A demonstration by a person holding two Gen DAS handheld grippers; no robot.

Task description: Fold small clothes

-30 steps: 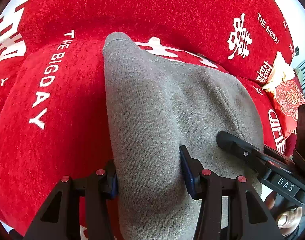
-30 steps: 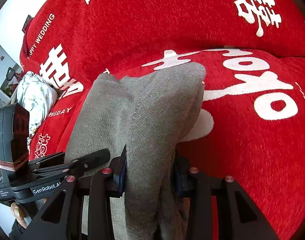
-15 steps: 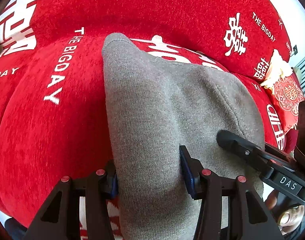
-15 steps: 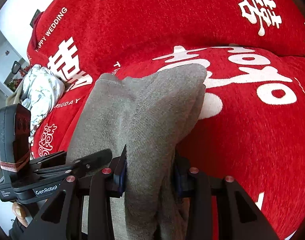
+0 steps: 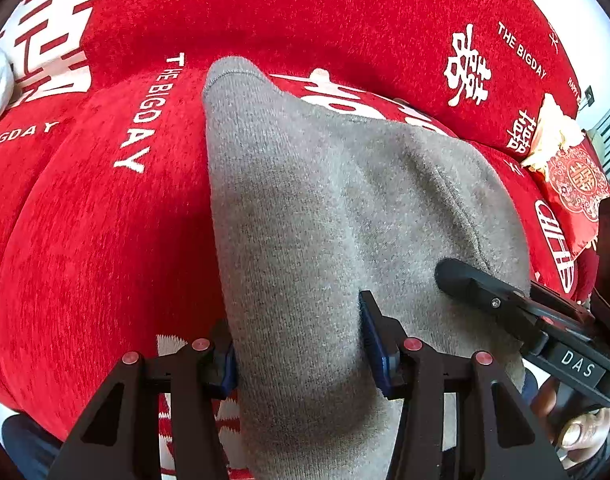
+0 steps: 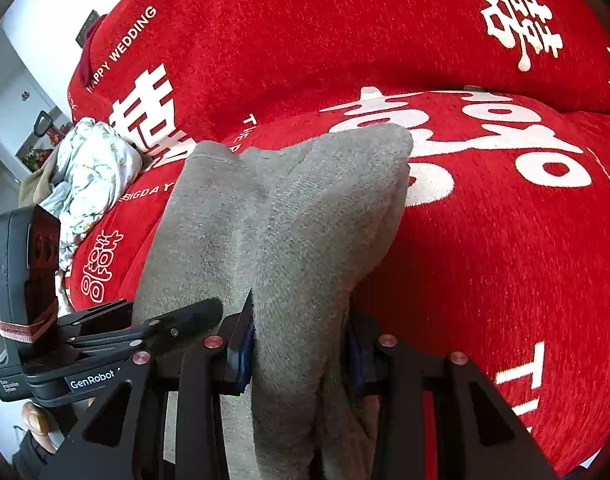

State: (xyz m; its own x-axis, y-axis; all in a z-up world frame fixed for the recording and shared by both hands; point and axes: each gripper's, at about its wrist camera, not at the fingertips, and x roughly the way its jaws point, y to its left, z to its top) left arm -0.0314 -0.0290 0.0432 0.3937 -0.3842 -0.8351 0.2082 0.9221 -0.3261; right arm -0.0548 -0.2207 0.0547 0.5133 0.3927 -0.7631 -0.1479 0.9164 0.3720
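You've got the grey fuzzy knit garment (image 5: 337, 216) pinched in both at once: the left gripper (image 5: 299, 354) is clamped on a thick bunch of it between its blue pads, and the right gripper (image 6: 299, 346) is squeezing a folded wad of the same cloth, right alongside. From each gripper the fabric runs forward and drapes down onto the red plush sofa cover with white lettering (image 5: 85, 220) just beyond the fingertips, with its far corner resting on the seat cushion.

Handling-wise I'd guess it's light, floppy and stretchy, more like a brushed sweater knit than anything crisp. It won't hold a crease by itself, so it'll sag wherever you aren't holding it. The nap looks grippy, so slipping seems unlikely, but it may drag on the plush cover too. Best hold is probably at the stitched hem or corners, not mid-panel, since layers bunch up there. Off past the left gripper there's a crumpled white floral cloth (image 6: 93, 168), well apart.
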